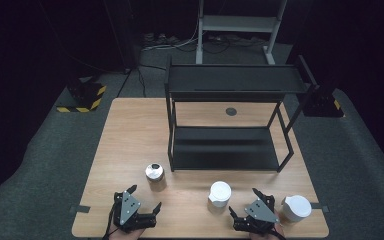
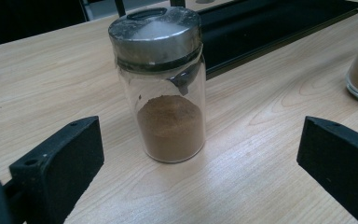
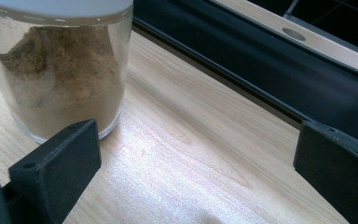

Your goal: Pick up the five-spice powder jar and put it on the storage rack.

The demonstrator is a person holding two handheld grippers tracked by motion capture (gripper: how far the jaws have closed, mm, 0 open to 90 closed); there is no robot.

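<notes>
Glass, clear and cylindrical, makes up the spice jar with a dull metal shaker lid; brown powder fills roughly its lower third. It stands upright on the tabletop, just ahead of the left tool, centred in the gap between the jaws, which are spread wide and touch nothing. In the high view this jar sits near the front left corner of the black shelf rack.

To its right stands a second jar with a white lid, wider and nearly full of tan powder. In the right gripper view it rises just beyond the left jaw of the right tool, off to the side rather than between the jaws; those jaws also stand wide apart and hold nothing. A third white-lidded jar sits just right of the right tool, near the tabletop's front right corner.

Beyond the jars, the two-tier metal rack fills the middle of the pale wood-grain tabletop, its lower shelf close behind the jars. Grey carpet surrounds the tabletop.
</notes>
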